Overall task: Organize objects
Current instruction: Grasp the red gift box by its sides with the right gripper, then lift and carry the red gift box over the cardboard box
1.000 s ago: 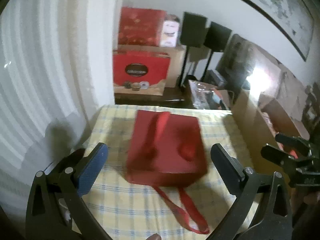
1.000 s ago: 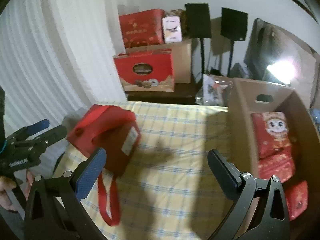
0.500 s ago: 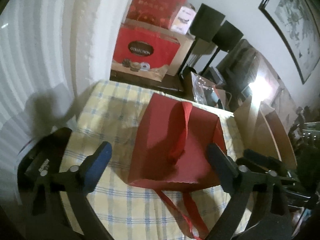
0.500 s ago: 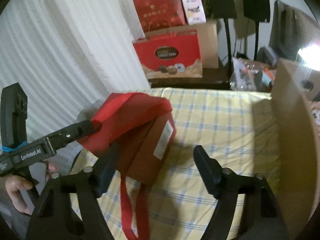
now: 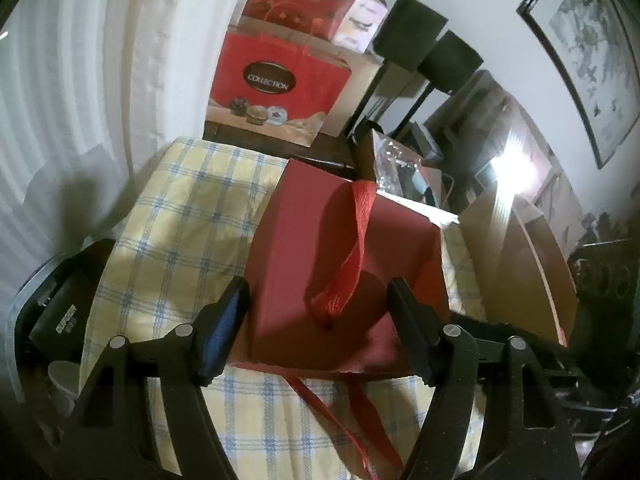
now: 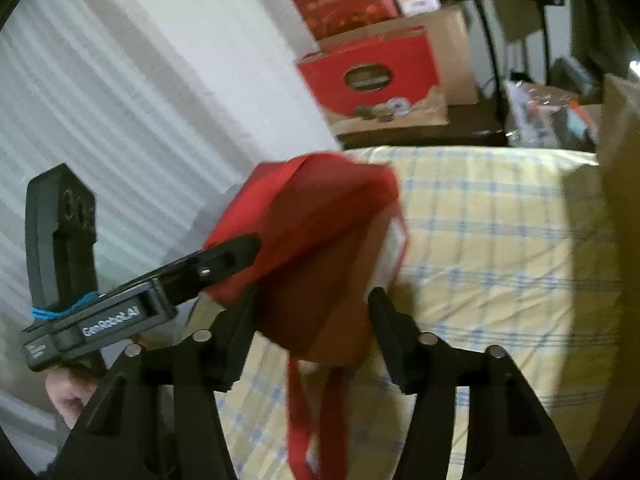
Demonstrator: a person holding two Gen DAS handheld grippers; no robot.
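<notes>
A red gift bag (image 5: 344,264) with red ribbon handles (image 5: 352,248) lies on the yellow checked cloth (image 5: 188,216). My left gripper (image 5: 318,320) has its jaws against the two sides of the bag's near end. In the right wrist view the bag (image 6: 320,240) is tilted and blurred, and my right gripper (image 6: 308,316) straddles its lower end with both fingers at its sides. The left gripper's finger (image 6: 228,256) touches the bag's left edge there.
A brown cardboard box (image 5: 520,264) stands at the right of the cloth. Red gift boxes (image 5: 280,80) and dark speaker stands (image 5: 412,28) sit behind the table. A white curtain (image 5: 80,80) hangs at the left. A dark device (image 5: 60,312) lies at the left edge.
Both grippers moved in on the red bag and their jaws narrowed around it. The bag has tipped up off the cloth on one side.
</notes>
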